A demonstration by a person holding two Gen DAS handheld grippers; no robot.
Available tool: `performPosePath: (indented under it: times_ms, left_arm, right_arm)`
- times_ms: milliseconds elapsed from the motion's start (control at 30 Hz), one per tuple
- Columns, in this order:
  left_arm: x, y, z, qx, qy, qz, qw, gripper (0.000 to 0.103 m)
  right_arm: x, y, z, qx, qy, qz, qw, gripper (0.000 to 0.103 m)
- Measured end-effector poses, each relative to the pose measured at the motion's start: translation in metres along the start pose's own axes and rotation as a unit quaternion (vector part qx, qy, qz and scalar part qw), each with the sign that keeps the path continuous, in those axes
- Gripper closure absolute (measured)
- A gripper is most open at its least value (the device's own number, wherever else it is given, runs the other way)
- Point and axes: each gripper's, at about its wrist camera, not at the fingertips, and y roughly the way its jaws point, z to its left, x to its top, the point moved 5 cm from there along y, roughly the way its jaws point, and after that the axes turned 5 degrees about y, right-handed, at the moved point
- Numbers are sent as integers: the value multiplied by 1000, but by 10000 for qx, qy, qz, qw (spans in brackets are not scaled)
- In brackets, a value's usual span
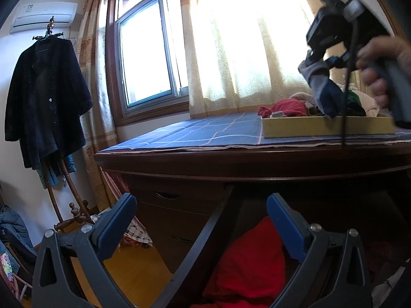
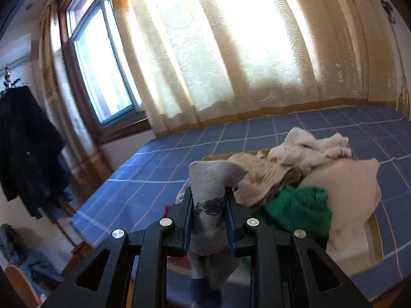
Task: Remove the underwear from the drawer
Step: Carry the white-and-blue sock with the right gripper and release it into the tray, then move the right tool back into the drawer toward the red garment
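In the right wrist view my right gripper is shut on a grey garment whose lower end is dark blue. It hangs in the air above a pile of clothes. From the left wrist view, the right gripper is at the upper right in a person's hand, with the garment dangling over the yellow tray. My left gripper stands open, nothing between its fingers, in front of the open dark wooden drawer. A red cloth lies inside the drawer.
The tray sits on a blue checked cloth over the dresser top and holds red, green and beige clothes. Curtains and a window stand behind. A dark coat on a stand is at the left.
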Motion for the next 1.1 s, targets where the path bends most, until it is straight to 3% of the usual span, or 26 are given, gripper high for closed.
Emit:
performPosePath:
  times_ms: [167,400,433,600,733,867,1100]
  left_arm:
    - [-1,0,0,-19,-10,-3,10000,0]
    - [-2,-1,0,-26,-11,-28,10000,0]
    - [-2,-1,-1,-26,-15,-31,10000,0]
    - [-2,0,-1,-21,-8,-36,10000,0]
    - [-1,0,-1,-7,-5,-26,10000,0]
    - [-1,1,-3,19,6,-24,10000,0]
    - [-1,2,-4,68,37,-20,10000,0]
  right_arm:
    - [-7,34,-4,-584,-326,-128,9977,79]
    - [-36,62,-14,-670,-120,248,9974,79]
    - [-39,62,-17,-659,-30,278,9974,74]
    - [-51,61,-26,-420,135,394,9982,64]
    - [-50,51,-33,30,387,560,9977,36]
    - [-52,24,-41,382,662,405,9962,35]
    - [-75,-31,-60,503,940,23,9943,35]
